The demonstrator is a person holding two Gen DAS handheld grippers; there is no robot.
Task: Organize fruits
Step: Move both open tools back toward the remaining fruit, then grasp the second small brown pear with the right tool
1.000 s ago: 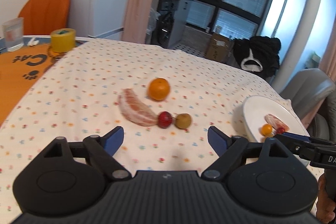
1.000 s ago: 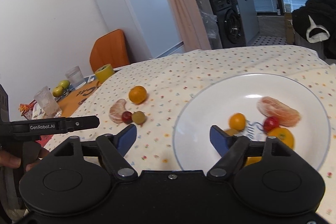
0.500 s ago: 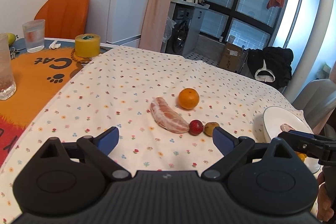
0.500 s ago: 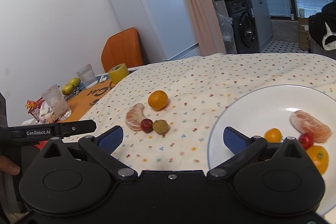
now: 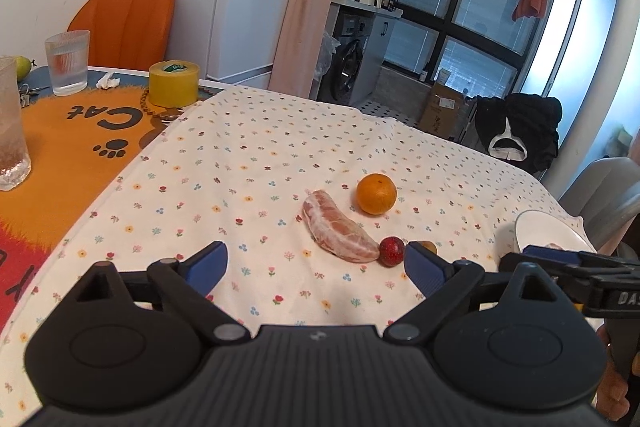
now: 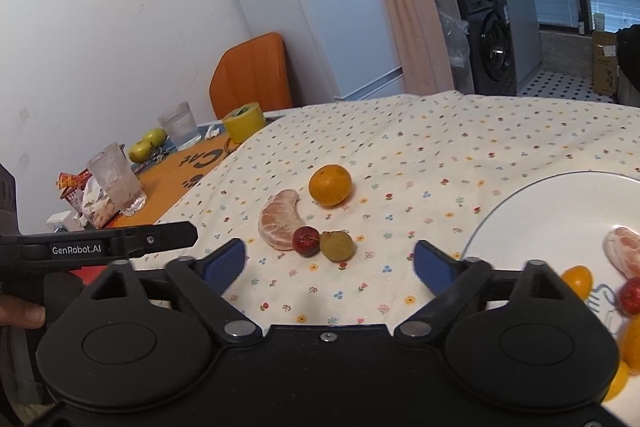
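Your left gripper (image 5: 316, 263) and right gripper (image 6: 330, 261) both hang spread and empty above the floral tablecloth (image 5: 256, 147). Ahead lie a mandarin (image 6: 330, 185), a peeled segment (image 6: 278, 219), a red berry (image 6: 306, 241) and an olive-green fruit (image 6: 338, 246); the white plate (image 6: 540, 211) sits right.

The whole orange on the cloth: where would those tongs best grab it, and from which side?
Across its widest middle, coming from above. The orange is round and stands apart from the peeled segment, so both fingers have room. The open right tongs look wide enough, though that is a guess.

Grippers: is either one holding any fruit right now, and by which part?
Nothing is held. The left gripper and right gripper are both open, empty, above the cloth.
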